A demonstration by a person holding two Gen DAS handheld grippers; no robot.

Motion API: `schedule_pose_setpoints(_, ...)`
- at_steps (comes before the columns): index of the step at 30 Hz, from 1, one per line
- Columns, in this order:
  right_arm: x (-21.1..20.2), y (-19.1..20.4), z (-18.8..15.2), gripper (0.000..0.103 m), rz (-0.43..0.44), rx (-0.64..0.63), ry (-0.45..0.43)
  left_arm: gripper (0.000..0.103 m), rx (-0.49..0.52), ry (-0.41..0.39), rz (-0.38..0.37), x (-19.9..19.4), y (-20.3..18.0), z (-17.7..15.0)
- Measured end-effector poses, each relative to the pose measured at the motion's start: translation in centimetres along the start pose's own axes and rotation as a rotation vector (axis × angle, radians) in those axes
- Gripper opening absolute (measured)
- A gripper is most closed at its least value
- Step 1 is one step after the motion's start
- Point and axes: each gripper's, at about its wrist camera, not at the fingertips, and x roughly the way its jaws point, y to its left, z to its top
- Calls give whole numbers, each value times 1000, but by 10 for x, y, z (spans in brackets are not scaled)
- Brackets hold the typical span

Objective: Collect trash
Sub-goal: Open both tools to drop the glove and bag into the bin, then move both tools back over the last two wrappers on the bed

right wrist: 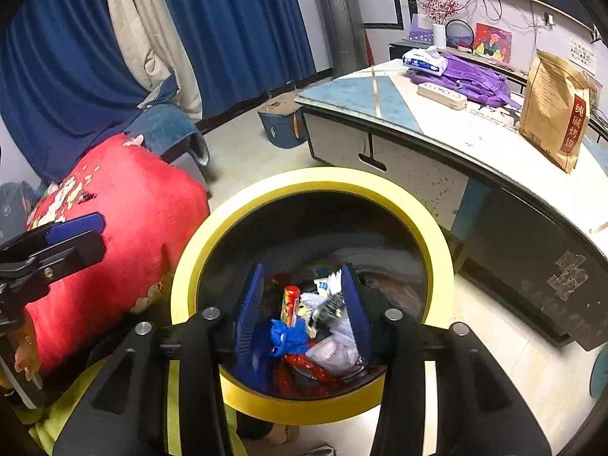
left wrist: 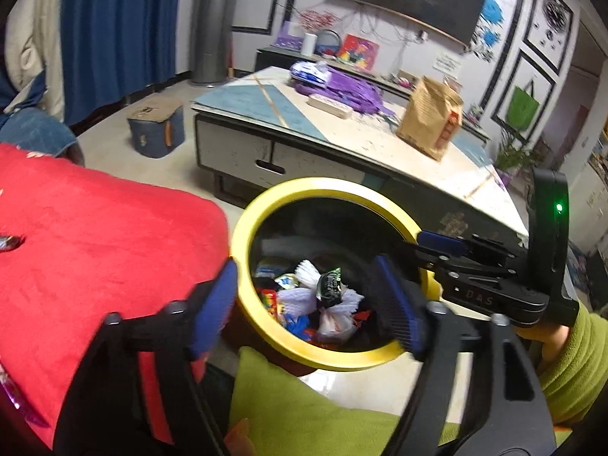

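Note:
A round bin with a yellow rim point(left wrist: 342, 186) point(right wrist: 311, 178) stands on the floor and holds several wrappers and crumpled white tissues point(left wrist: 330, 304) point(right wrist: 334, 342). My left gripper point(left wrist: 307, 304) is open and empty, its fingers straddling the bin's near-left rim. My right gripper point(right wrist: 304, 311) is open and empty, directly over the bin's mouth. A dark wrapper point(left wrist: 330, 285) lies loose on the pile between its fingers. The right gripper also shows in the left wrist view point(left wrist: 440, 243), the left gripper in the right wrist view point(right wrist: 72, 231).
A red cloth-covered seat point(left wrist: 95, 235) point(right wrist: 125, 228) sits left of the bin, with a small shiny wrapper point(left wrist: 9, 242) at its left edge. A low table point(left wrist: 342, 133) point(right wrist: 456, 140) behind carries a brown paper bag point(left wrist: 431, 117), purple bag and tissue pack. A blue stool point(left wrist: 155, 129) stands by blue curtains.

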Motion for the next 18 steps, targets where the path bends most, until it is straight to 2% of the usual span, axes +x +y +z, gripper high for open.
schedule_pose_setpoints(6,-9,18,10,51,22,-31,-47,91,-78,-84,77,-33,24,1)
schedule_pose_setpoints(12,-17,53,23,57,69,-105,-85,92,-113,-167,204,-69,44,-5)
schedule_pose_setpoints(18,-19,90,36,59,128,-169,-103,92,-145,-228,294,-99,61,-6)
